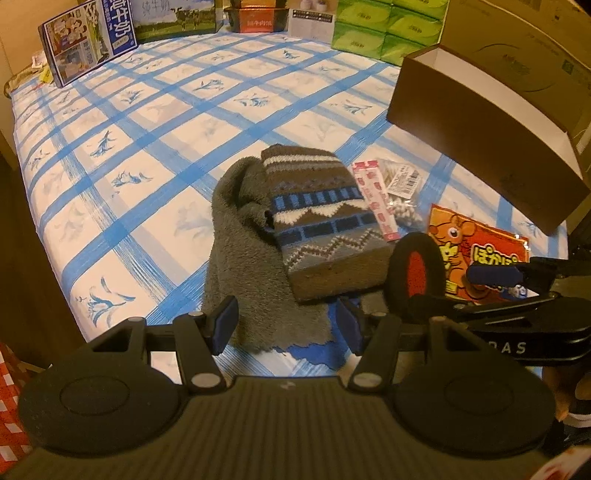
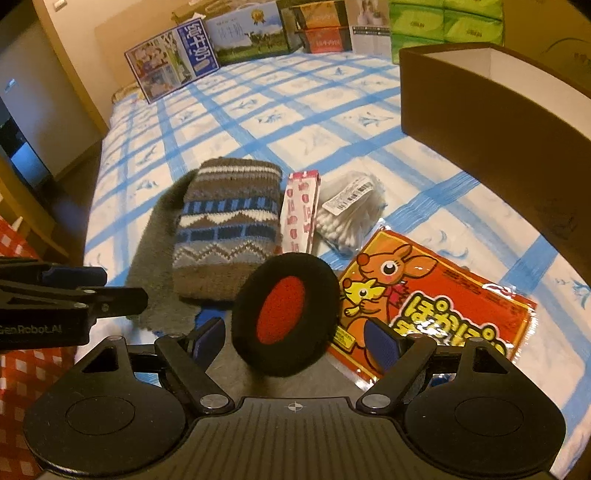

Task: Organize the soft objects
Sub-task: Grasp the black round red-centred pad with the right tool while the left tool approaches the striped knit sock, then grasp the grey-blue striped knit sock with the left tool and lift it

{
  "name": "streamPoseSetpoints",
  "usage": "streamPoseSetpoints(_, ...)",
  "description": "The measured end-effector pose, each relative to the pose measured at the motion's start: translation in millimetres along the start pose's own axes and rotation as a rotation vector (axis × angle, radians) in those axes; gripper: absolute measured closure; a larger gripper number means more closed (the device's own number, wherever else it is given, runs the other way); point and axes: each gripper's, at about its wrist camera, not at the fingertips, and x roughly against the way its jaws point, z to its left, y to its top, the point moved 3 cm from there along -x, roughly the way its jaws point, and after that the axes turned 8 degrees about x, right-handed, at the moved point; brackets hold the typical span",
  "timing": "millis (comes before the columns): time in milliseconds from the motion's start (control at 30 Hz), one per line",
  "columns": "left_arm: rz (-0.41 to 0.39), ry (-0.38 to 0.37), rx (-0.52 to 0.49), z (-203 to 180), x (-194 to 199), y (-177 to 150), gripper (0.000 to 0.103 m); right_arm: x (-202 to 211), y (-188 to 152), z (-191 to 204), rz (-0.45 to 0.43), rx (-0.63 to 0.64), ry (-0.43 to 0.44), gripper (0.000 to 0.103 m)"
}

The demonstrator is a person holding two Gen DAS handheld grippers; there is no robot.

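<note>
A folded brown, blue and white knitted piece (image 1: pixel 317 218) (image 2: pixel 225 225) lies on a grey fleece cloth (image 1: pixel 240 258) (image 2: pixel 155 251) on the blue-checked bedspread. A black earmuff pad with a red centre (image 2: pixel 284 314) (image 1: pixel 413 273) stands on edge just right of them. My left gripper (image 1: pixel 286 325) is open, low over the grey cloth's near edge. My right gripper (image 2: pixel 295 339) is open, its fingers either side of the earmuff pad, not closed on it. It shows in the left wrist view (image 1: pixel 509 291).
A pink-patterned slim packet (image 2: pixel 299 210), a bag of cotton swabs (image 2: pixel 347 214) and an orange kangaroo warmer pack (image 2: pixel 428 302) lie right of the knit. An open brown box (image 2: pixel 498 110) stands at right. Cartons (image 2: pixel 173 59) and green tissue packs (image 2: pixel 443 22) line the far edge.
</note>
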Motion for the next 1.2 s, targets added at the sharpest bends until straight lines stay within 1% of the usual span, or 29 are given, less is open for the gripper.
streamPoseSetpoints(133, 0.010, 0.001, 0.006, 4, -5, 0, 0.047, -12, 1, 1, 0.013, 0.004, -0.002, 0.021)
streamPoseSetpoints(267, 0.022, 0.005, 0.012, 7, -11, 0, 0.047, -20, 4, 7, 0.003, 0.033, -0.003, 0.021)
streamPoseSetpoints(500, 0.028, 0.002, 0.011, 7, -13, 0, 0.047, -34, 2, 22, -0.005, 0.154, -0.043, 0.022)
streamPoseSetpoints(533, 0.027, 0.002, 0.012, 7, -13, 0, 0.047, -34, 1, 23, -0.007, 0.173, -0.047, 0.023)
streamPoseSetpoints(567, 0.025, 0.001, 0.013, 7, -13, 0, 0.047, -35, -1, 24, -0.007, 0.188, -0.056, 0.032)
streamPoseSetpoints(600, 0.023, -0.001, 0.013, 7, -12, 1, 0.047, -34, -2, 24, -0.007, 0.204, -0.068, 0.036)
streamPoseSetpoints(633, 0.021, -0.003, 0.013, 7, -11, 1, 0.047, -34, -2, 23, -0.007, 0.211, -0.066, 0.036)
streamPoseSetpoints(900, -0.006, -0.043, -0.011, -4, -4, 8, 0.048, -15, 1, 8, -0.018, 0.161, -0.037, 0.040)
streamPoseSetpoints(1000, -0.010, -0.066, -0.023, -13, -8, 12, 0.048, -2, 6, -1, -0.048, 0.121, -0.047, 0.040)
streamPoseSetpoints(1100, -0.015, -0.078, -0.038, -20, -16, 16, 0.047, 6, 11, -14, -0.059, 0.076, -0.069, 0.040)
streamPoseSetpoints(1200, -0.007, -0.098, -0.032, -27, -27, 21, 0.045, 12, 16, -28, -0.072, 0.043, -0.091, 0.040)
